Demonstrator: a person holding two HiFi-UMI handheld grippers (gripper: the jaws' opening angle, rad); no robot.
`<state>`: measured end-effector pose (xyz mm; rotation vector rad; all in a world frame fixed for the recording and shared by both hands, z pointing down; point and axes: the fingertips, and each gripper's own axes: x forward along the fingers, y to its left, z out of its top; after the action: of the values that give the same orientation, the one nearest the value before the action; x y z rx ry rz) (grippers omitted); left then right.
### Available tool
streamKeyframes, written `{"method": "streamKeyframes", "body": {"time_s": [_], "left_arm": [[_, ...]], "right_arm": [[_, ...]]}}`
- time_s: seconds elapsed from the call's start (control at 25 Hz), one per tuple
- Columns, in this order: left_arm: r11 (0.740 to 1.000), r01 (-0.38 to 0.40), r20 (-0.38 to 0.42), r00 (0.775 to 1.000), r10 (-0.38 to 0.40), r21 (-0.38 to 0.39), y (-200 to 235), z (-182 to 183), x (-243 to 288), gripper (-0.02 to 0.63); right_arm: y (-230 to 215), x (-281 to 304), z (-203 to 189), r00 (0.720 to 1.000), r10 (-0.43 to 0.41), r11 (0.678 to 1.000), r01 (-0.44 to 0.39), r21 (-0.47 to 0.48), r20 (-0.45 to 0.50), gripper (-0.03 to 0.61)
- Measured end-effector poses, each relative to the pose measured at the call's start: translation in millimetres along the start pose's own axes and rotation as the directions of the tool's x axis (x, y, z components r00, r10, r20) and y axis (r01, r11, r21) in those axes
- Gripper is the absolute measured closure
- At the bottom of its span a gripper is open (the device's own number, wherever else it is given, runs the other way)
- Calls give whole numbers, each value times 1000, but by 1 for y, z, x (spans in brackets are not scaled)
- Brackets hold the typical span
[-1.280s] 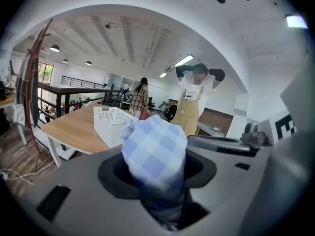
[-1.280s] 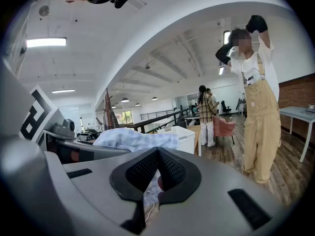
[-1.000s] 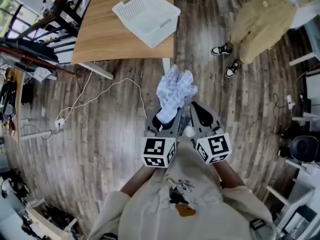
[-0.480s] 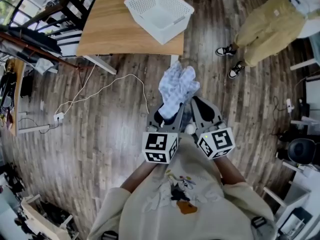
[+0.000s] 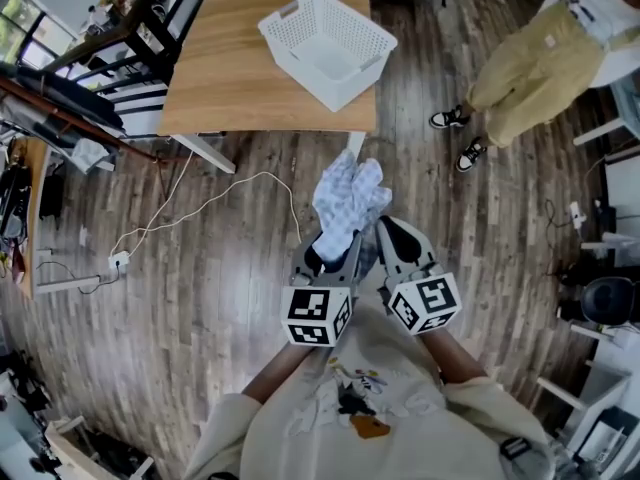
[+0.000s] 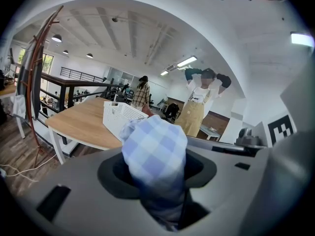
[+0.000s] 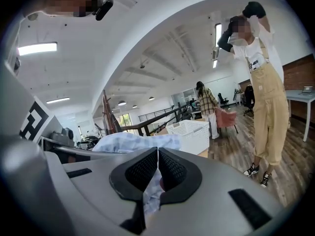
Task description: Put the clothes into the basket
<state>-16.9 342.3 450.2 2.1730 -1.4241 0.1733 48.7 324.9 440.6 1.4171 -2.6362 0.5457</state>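
- The left gripper (image 5: 333, 251) has its fingers (image 6: 199, 168) set fairly wide apart, clamped on a thick bunch of the blue-and-white checked cloth (image 5: 350, 196). In the left gripper view that bunch (image 6: 155, 151) fills the gap between the dark pads and bulges up above them.
- The right gripper (image 5: 386, 230) has its fingers (image 7: 174, 171) nearly together, pinching a thin fold of the same cloth (only a narrow strip hangs down between the ribbed pads). In the right gripper view the rest of the cloth (image 7: 133, 142) lies to the left, just beyond the fingertips.
- In the head view the two grippers sit side by side in front of the person's chest, left beside right. The cloth rises from both pairs of fingers as one crumpled bundle on the far side of them, held in the air above the dark wood-plank floor (image 5: 200, 278).
- The white perforated plastic basket (image 5: 300, 16) stands on the light wooden table (image 5: 230, 78), near the table's right near corner, well apart from the cloth and farther away. Both gripper views show it ahead, beyond the cloth (image 6: 118, 116) (image 7: 193, 131).
- A thin white cable (image 5: 205, 200) trails over the floor on the left.
- A person in tan overalls (image 5: 530, 53) stands at the far right, arms raised to the head in the right gripper view (image 7: 268, 107).
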Motion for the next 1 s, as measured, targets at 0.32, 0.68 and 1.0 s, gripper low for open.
{"method": "streamKeyframes", "body": {"time_s": [0.32,0.68,1.0], "left_arm": [[1000,26,-10,1000,-26,-5,13,13,12,411],[1000,6,-11,1000,-6,5,33,47,61,411],[1000,4,-7,1000,-4,23,39,91,118,411]], "right_arm": [[-2,19,5,1000,-31,999,31,15,-1,554],[-40,70,27,999,-38,999,38,37,3,554],[-85,115,60,999,-38,998,37,49,11,554]]}}
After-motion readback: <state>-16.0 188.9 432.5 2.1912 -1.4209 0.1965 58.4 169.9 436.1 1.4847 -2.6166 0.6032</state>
